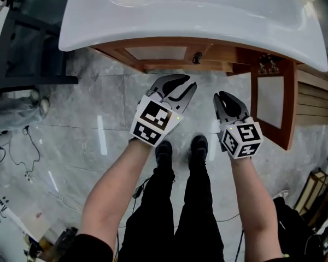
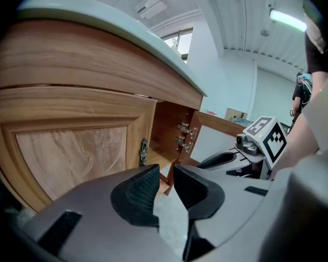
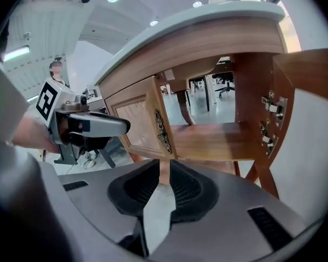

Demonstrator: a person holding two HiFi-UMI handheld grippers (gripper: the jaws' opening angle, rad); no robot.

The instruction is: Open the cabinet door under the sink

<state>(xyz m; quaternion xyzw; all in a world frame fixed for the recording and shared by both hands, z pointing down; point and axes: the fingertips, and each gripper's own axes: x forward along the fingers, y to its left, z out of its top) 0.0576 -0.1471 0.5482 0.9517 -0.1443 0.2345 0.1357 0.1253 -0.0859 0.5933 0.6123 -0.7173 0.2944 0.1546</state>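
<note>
Right cabinet door [image 1: 271, 103] under sink [image 1: 126, 21] stands swung wide open; left door [image 1: 156, 52] shut. Left gripper [image 1: 181, 91], right gripper [image 1: 224, 100] hover over floor [image 1: 93, 119], short of cabinet. Both jaws slightly apart, nothing between. Open door beside right gripper, not touching.

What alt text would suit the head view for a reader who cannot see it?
The right cabinet door under a white sink stands open; the left door is shut. A person holds the left gripper and the right gripper, jaws empty, above a grey floor.
</note>
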